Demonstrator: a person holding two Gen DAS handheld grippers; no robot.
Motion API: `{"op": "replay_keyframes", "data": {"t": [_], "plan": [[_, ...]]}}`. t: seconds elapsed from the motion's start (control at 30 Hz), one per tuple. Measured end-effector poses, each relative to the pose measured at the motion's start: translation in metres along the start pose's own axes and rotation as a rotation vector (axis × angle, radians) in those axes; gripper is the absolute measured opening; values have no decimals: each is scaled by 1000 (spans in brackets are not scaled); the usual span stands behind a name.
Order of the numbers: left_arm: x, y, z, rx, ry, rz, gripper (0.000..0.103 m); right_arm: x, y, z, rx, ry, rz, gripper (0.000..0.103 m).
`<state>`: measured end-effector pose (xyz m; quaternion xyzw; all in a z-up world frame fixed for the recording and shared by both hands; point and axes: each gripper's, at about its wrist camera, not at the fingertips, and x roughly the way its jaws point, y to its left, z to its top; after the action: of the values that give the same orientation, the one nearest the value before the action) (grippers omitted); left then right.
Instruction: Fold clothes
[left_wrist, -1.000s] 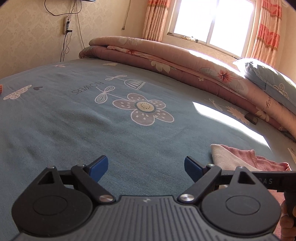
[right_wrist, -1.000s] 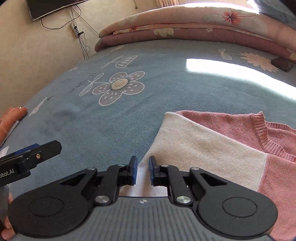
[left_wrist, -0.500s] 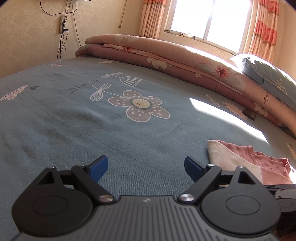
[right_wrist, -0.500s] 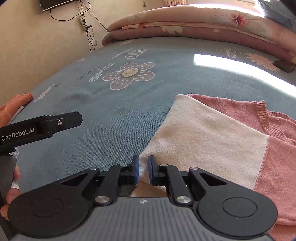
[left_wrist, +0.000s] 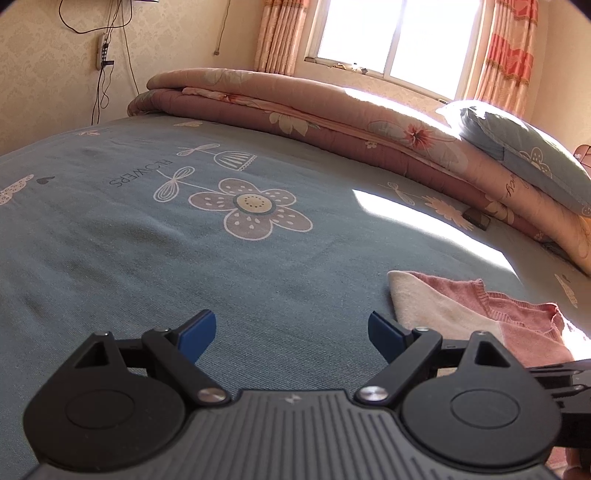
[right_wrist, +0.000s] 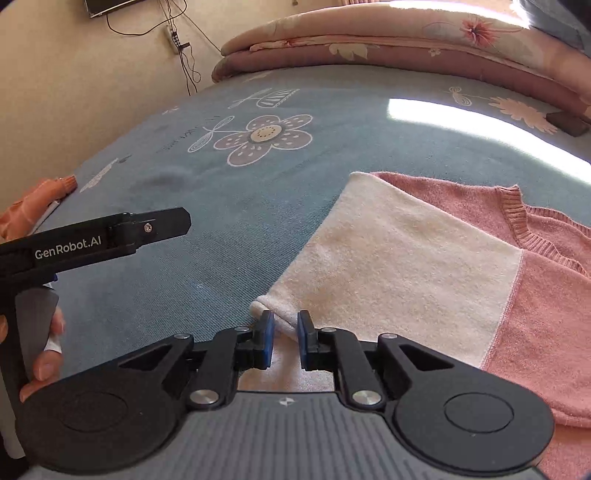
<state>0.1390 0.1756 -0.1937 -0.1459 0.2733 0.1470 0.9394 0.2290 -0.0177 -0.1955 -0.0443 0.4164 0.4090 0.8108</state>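
We see a wide bed (left_wrist: 155, 258) covered with a grey-blue sheet printed with a large flower (left_wrist: 255, 208) and the word FLOWERS. Along its far side lies a long folded quilt (left_wrist: 332, 114) in pink and brown with a floral pattern, and a blue pillow (left_wrist: 524, 147) rests on the quilt's right end, under a sunlit window (left_wrist: 395, 33) with orange curtains. A bright strip of sun crosses the sheet.

On the near right part of the bed lies the sweater (right_wrist: 424, 254), flat on the sheet, pink with a cream section turned toward us and a ribbed pink edge further back. From the left view it sits to the right of that gripper, well clear of its fingers.

Our left gripper (left_wrist: 291, 334) hangs over bare sheet with its blue-padded fingers spread wide and nothing between them. In the right view its black arm, marked GenRobot.AI, reaches in from the left, and a person's fingers (right_wrist: 44, 365) curl around its handle.

Our right gripper (right_wrist: 283, 339) is almost closed at the sweater's near cream corner. The rolled cream edge passes between its blue pads, which stand close together on either side of the fabric, pinching it. At the bed's left edge lies an orange cloth (right_wrist: 33, 206).
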Motion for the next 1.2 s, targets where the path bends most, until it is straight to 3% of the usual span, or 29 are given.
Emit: {"op": "replay_keyframes", "data": {"t": [0.17,0.33,0.4,0.63,0.77,1.03,1.2], "plan": [[-2,-36,-9,144,-17,-176,90,-32,-29,23,48,-73,-88,16],[-1,-76,-28,288,-62,-360,91,-36,-49,50,65,-87,-62,19],[2,-82,-33,303,-54,-411,91,-25,-49,60,49,-81,-54,20],[25,-85,-42,315,76,-376,91,30,-44,70,-52,-3,-7,19],[27,-81,-42,290,96,-391,91,54,-39,69,-130,27,-8,19],[30,-84,-46,308,102,-385,93,78,-52,85,-97,-58,-57,20],[28,-82,-46,300,105,-391,93,62,-49,89,-70,-80,-68,20]]}}
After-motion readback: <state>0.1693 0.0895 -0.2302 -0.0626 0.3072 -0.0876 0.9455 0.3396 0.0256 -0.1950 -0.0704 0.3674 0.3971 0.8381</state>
